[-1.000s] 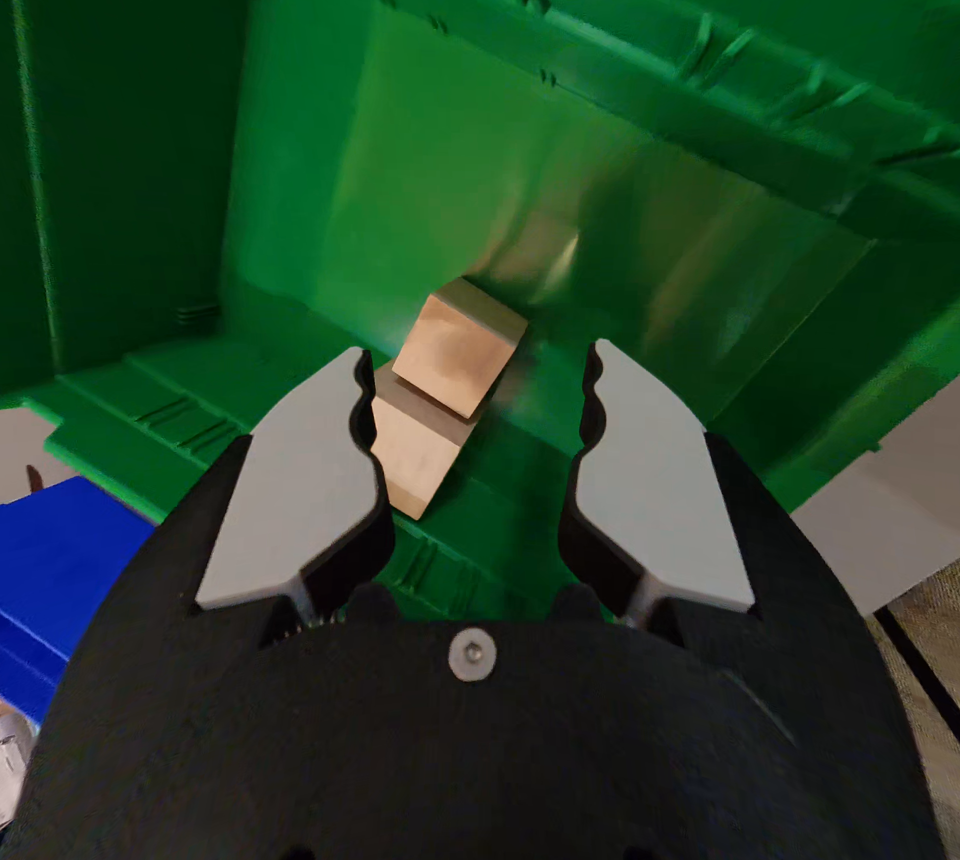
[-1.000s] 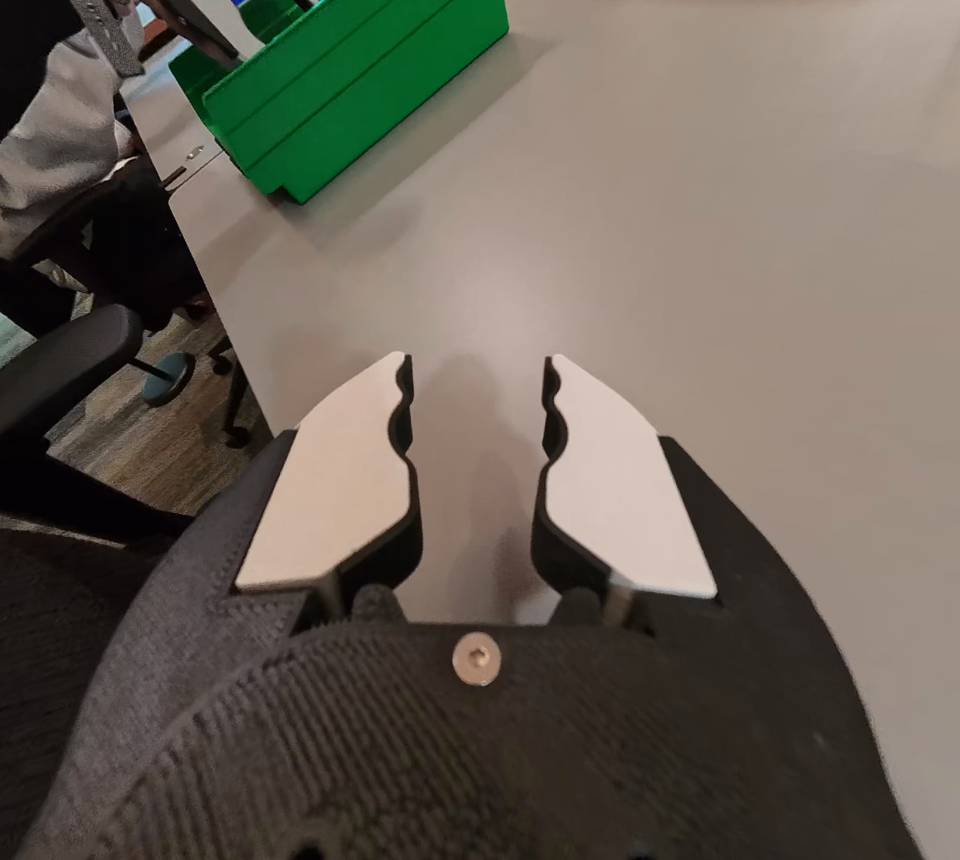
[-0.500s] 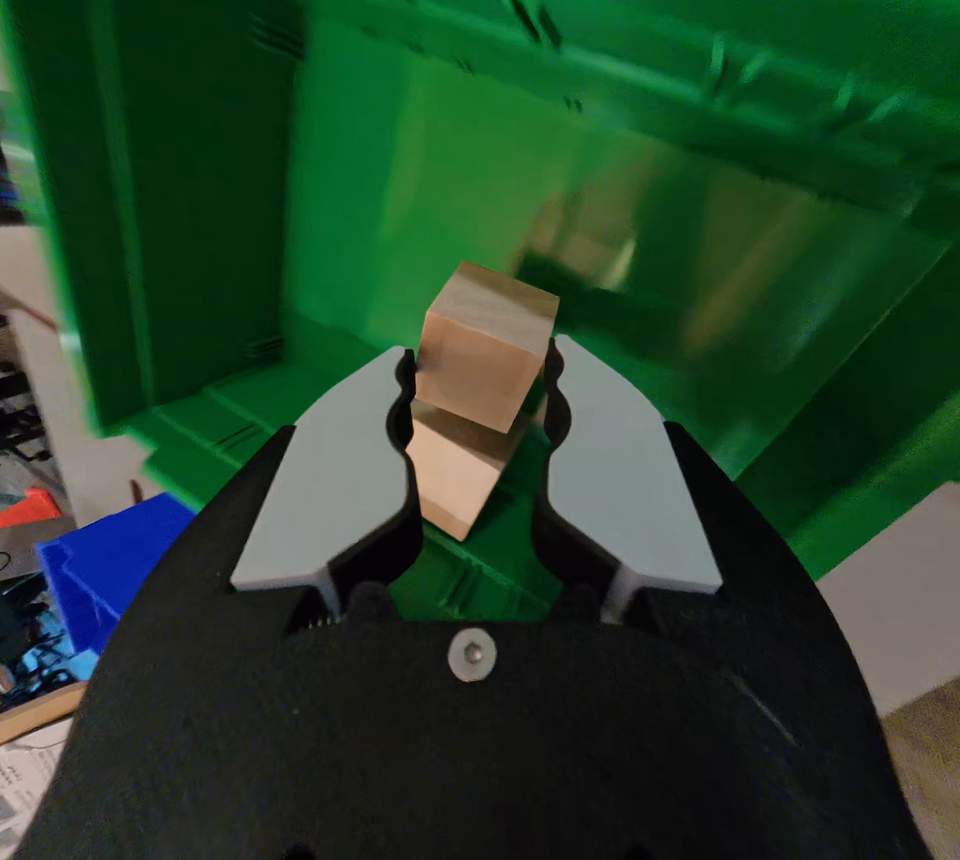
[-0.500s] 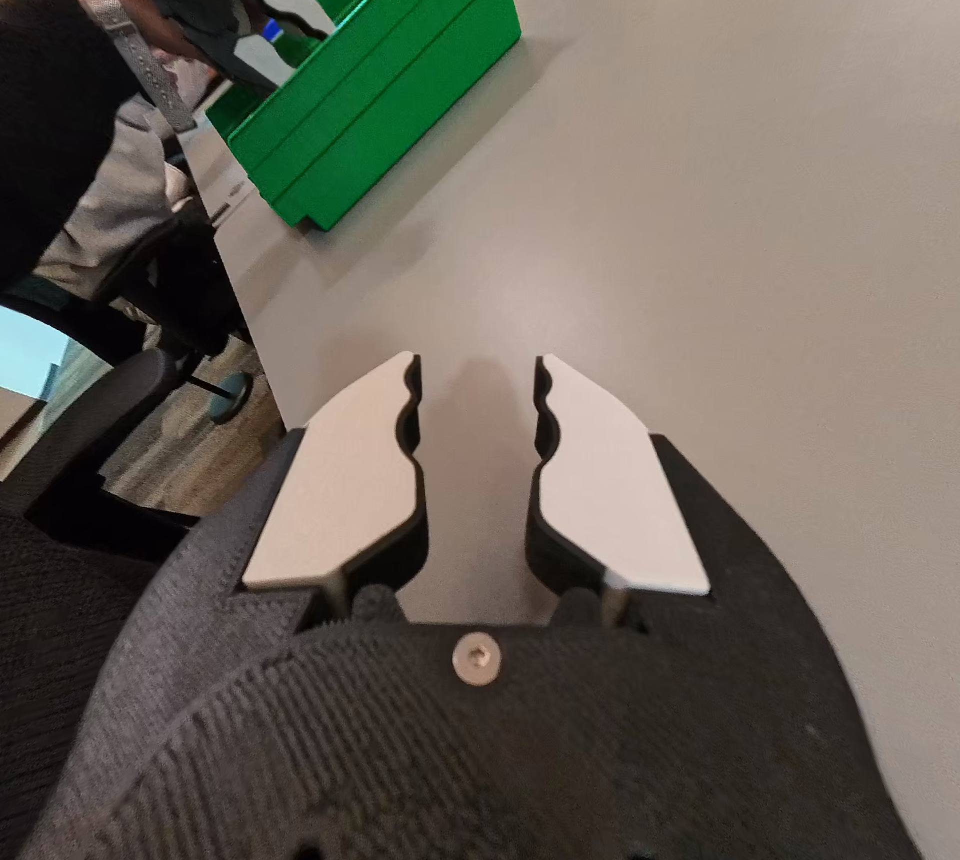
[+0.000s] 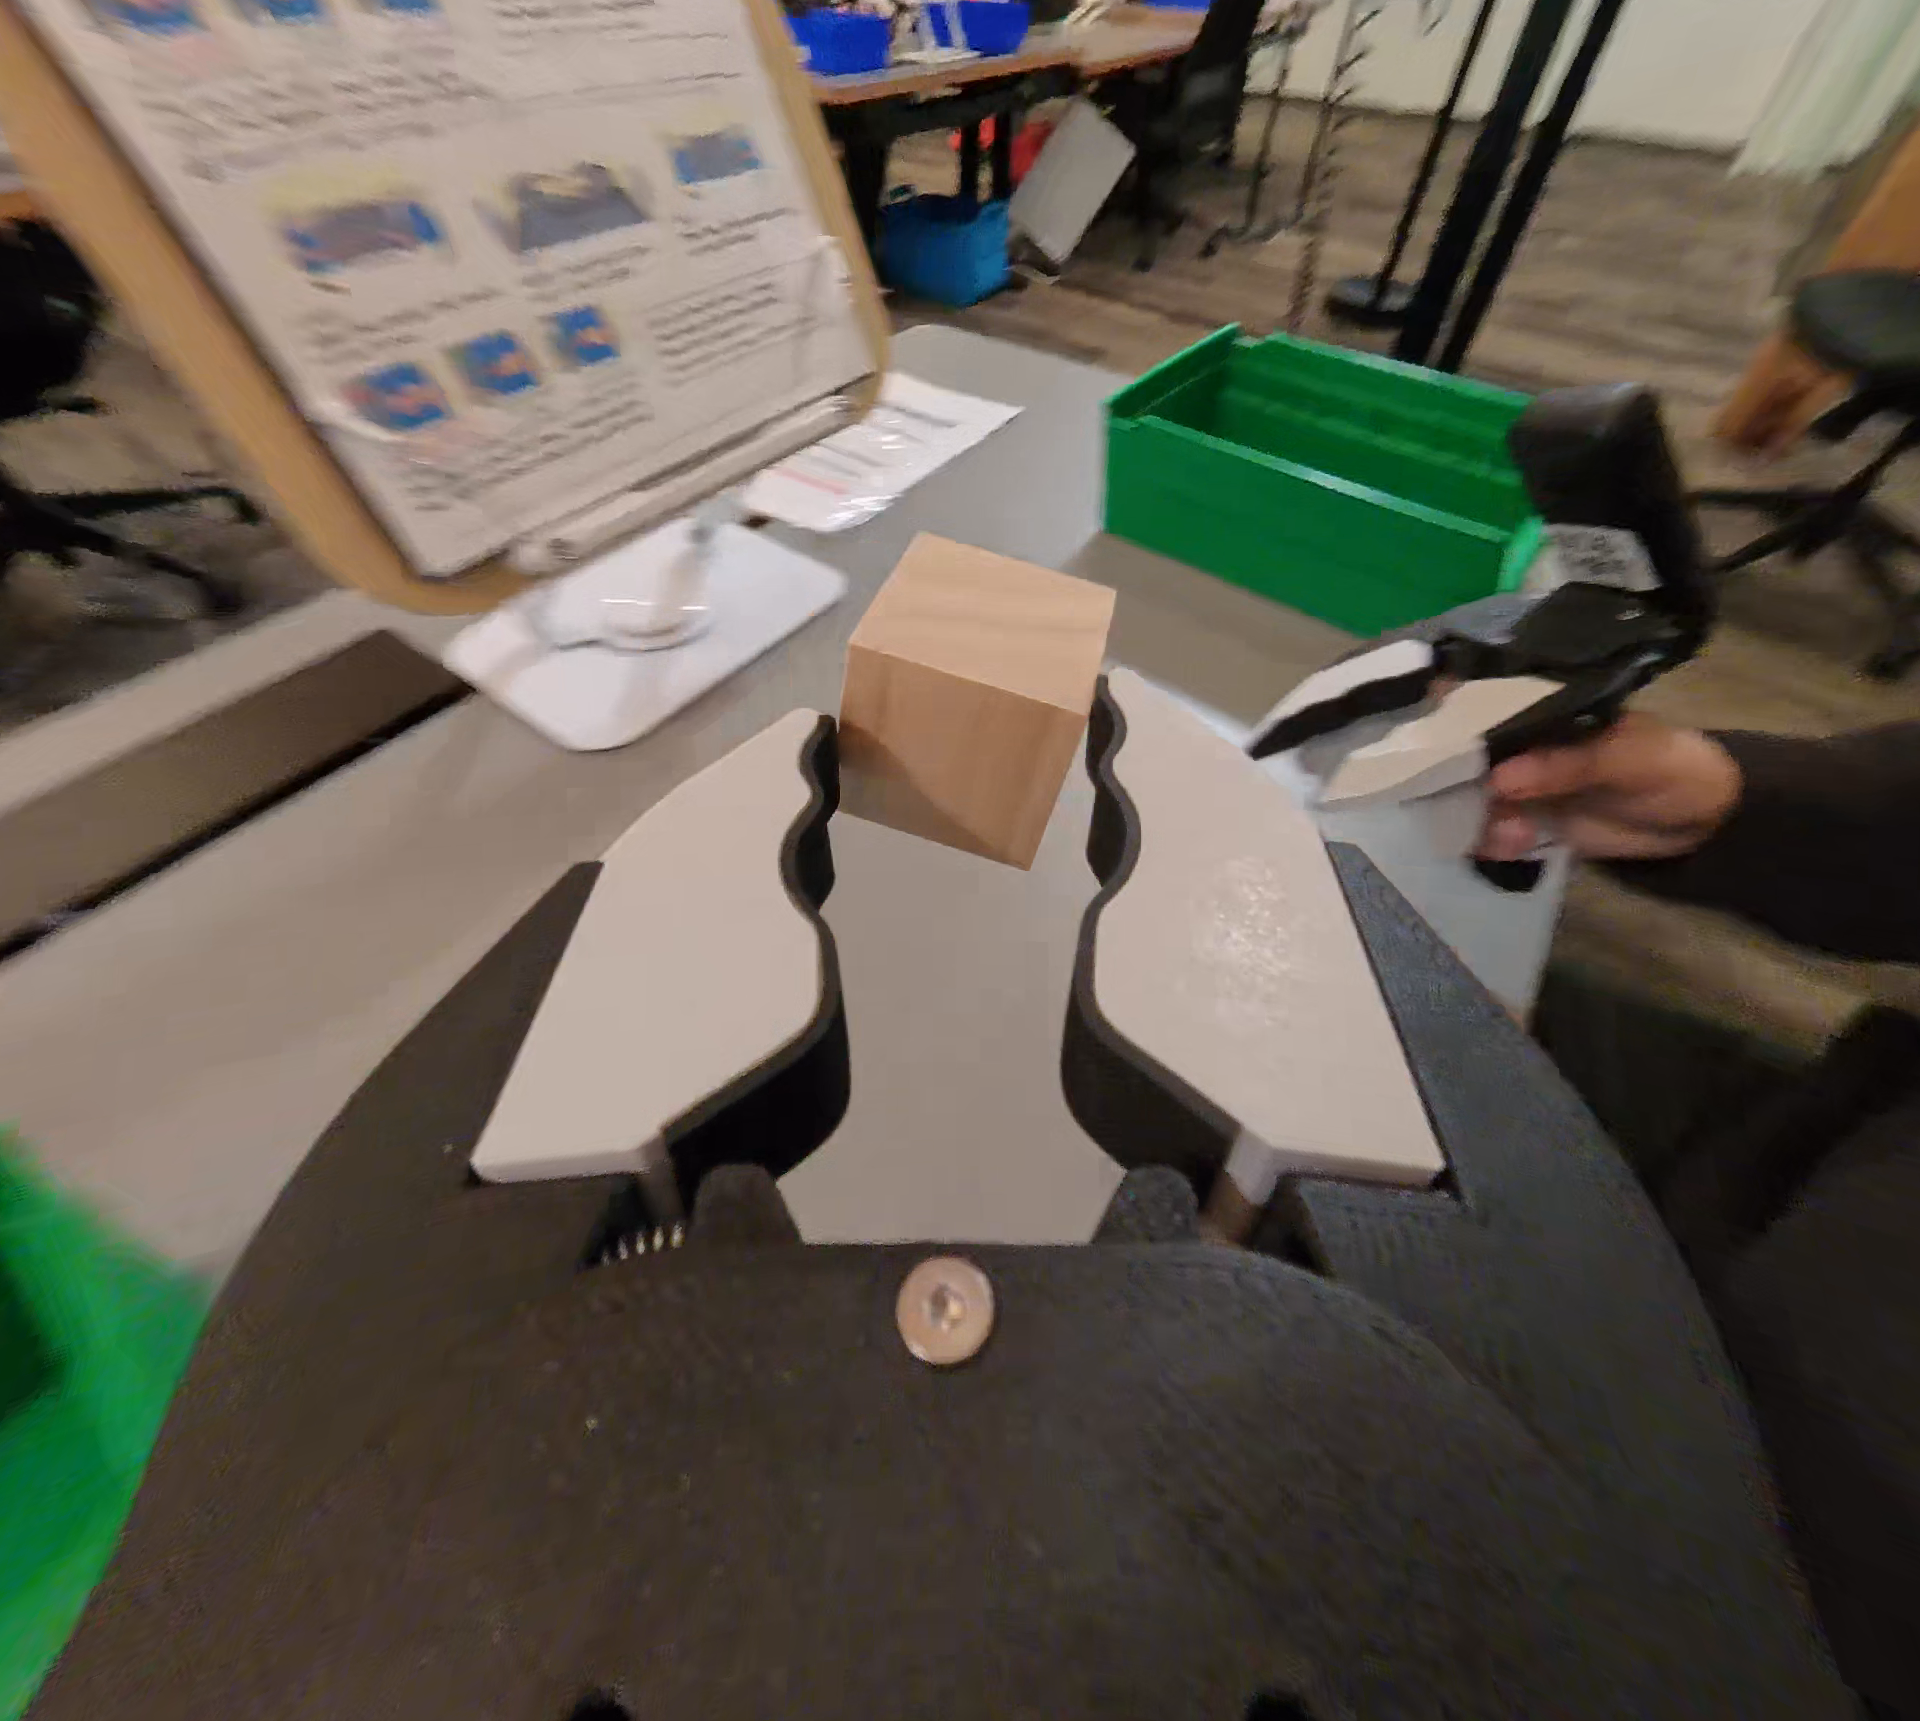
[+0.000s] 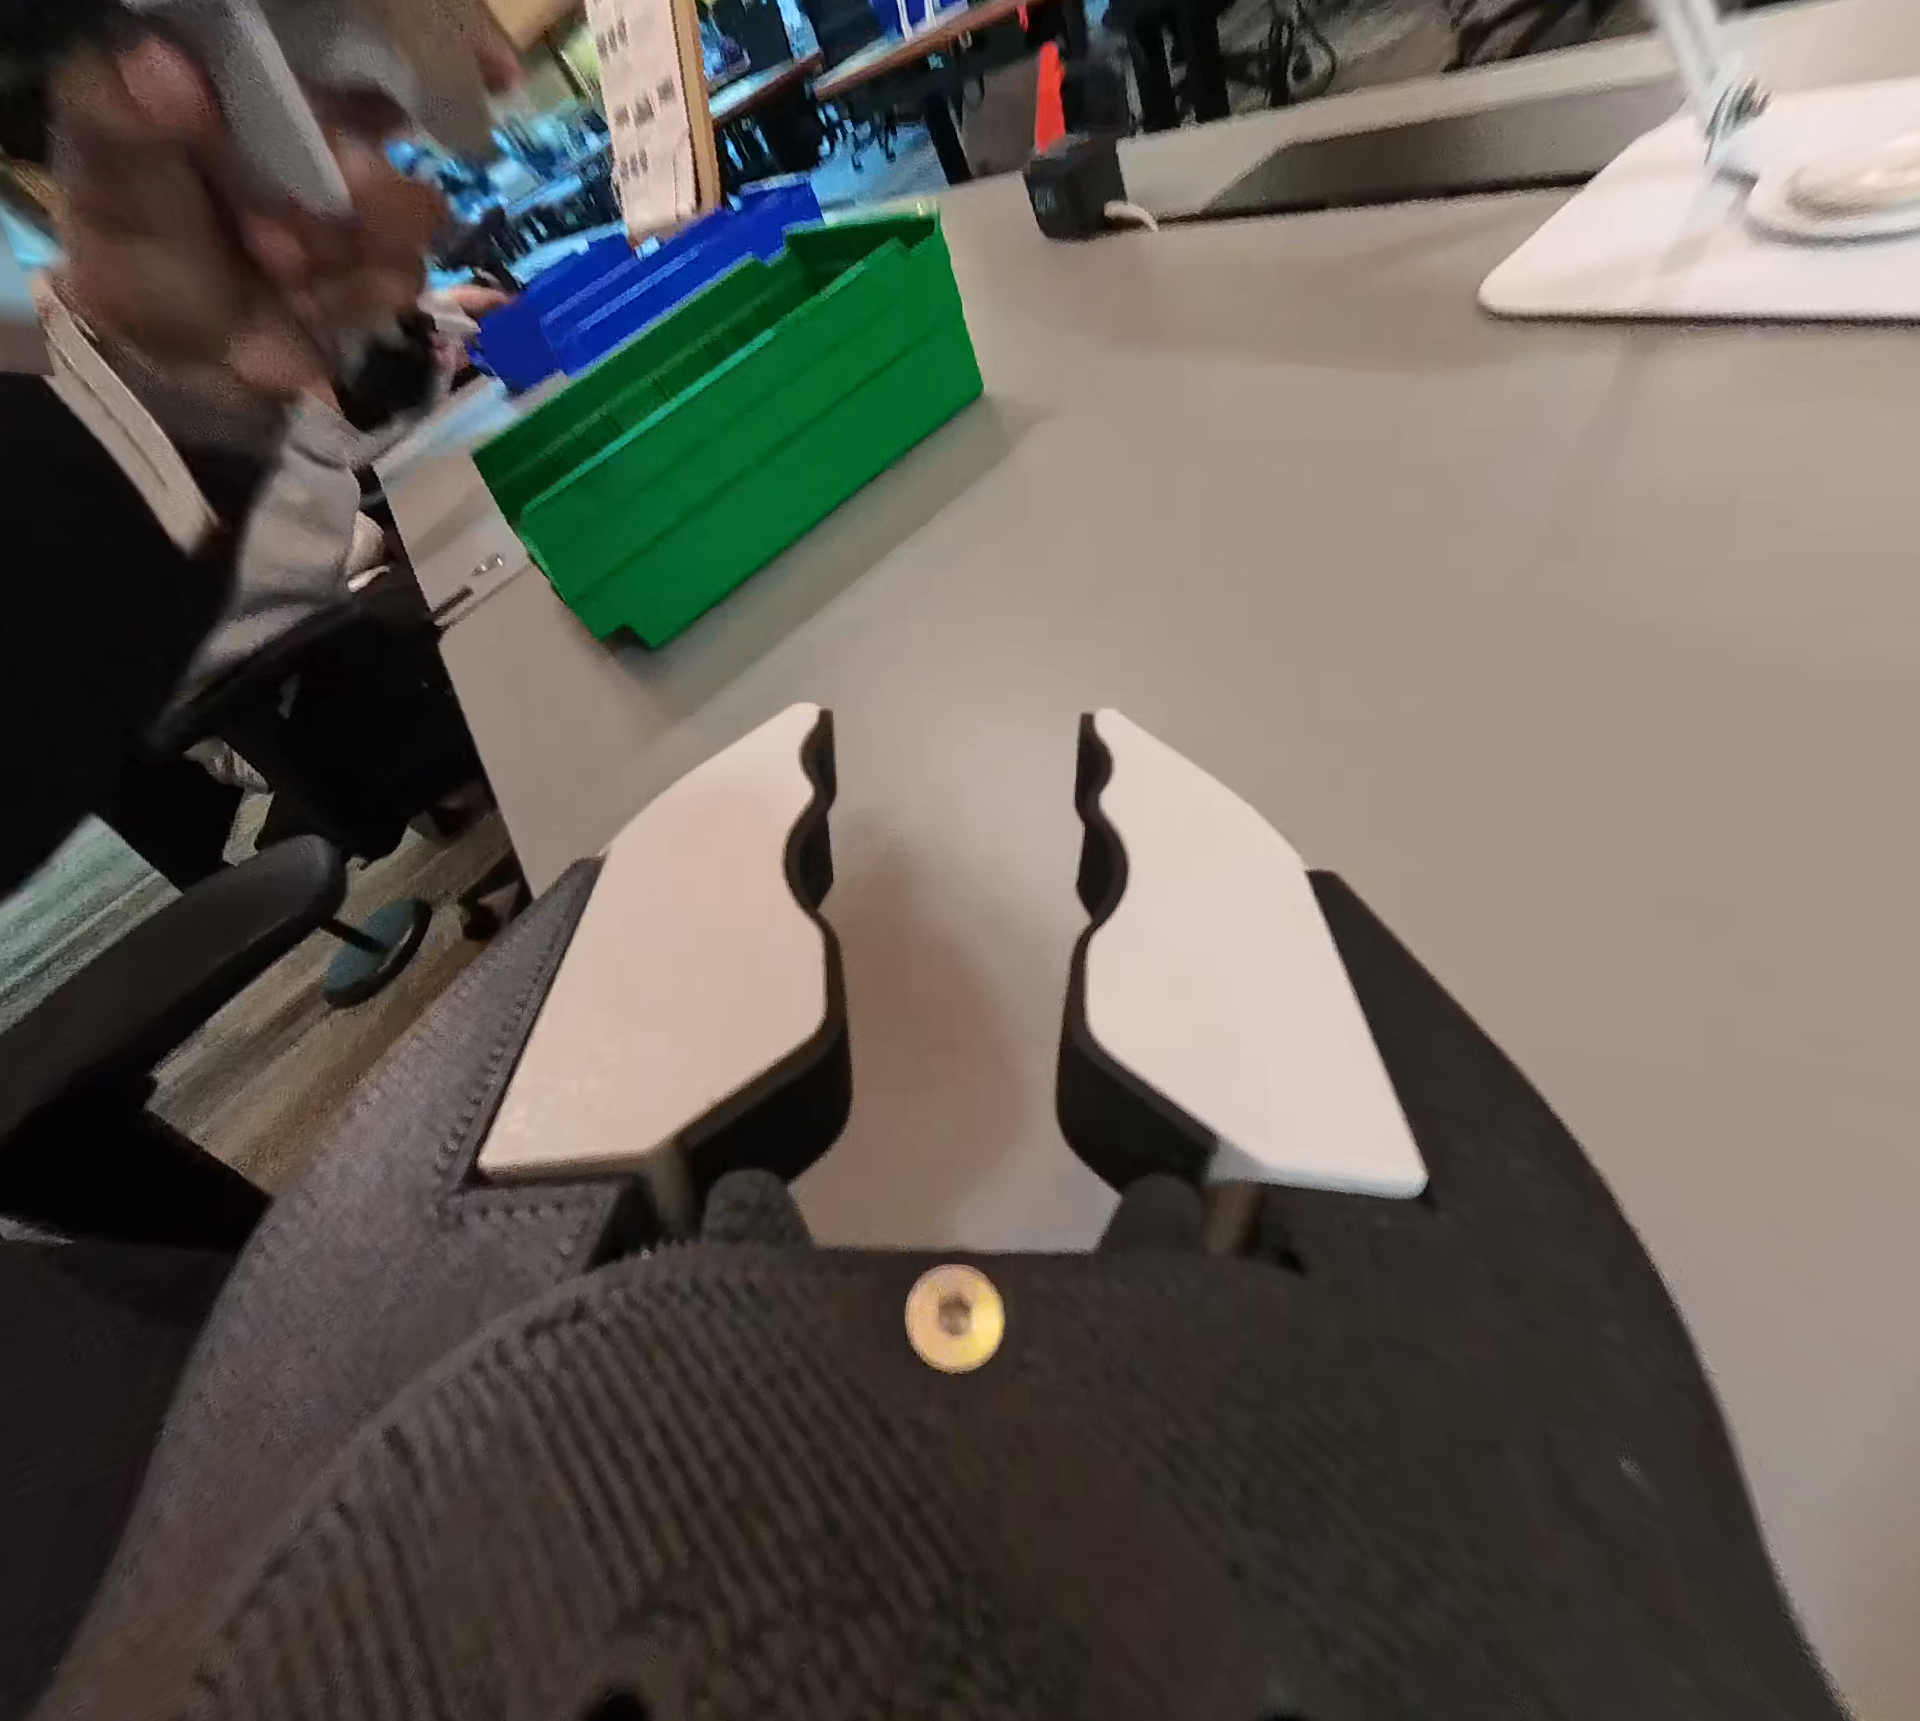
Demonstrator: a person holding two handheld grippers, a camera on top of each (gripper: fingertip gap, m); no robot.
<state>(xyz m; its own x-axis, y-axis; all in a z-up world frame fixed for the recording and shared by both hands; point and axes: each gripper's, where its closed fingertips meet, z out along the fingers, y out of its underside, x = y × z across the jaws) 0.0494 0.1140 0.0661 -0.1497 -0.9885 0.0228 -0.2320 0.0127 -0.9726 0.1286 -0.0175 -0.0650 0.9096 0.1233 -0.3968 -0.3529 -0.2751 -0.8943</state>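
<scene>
While held above the grey table (image 5: 260, 996), all items are listed as seen:
L gripper (image 5: 961, 736): jaws pinched on a wooden cube (image 5: 971, 700), gripped at the fingertips, cube tilted w/ one corner down, clear of the tabletop
Cube position: between the L fingers (image 5: 686, 954), over bare table, well apart from both bins
R gripper (image 6: 954, 736): jaws spread w/ a moderate gap, nothing between them, held low over bare table; also seen at right in left wrist view (image 5: 1382, 726), gripped by a hand (image 5: 1610, 788) w/ dark sleeve
Green bin, far (image 5: 1309, 476): on table beyond the cube, near the R gripper; inside not visible
Green bin, near (image 6: 748, 435): in right wrist view on table's left edge, blue bins (image 6: 644, 289) just behind it
Board w/ printed sheets (image 5: 436, 144): tilted on a white stand (image 5: 644, 632), left of the cube; loose paper (image 5: 883, 445) beside its base
Blurred hand (image 6: 208, 237): upper left in right wrist view, too smeared to tell more
Bkgd: desks, office chairs, wood-look floor
</scene>
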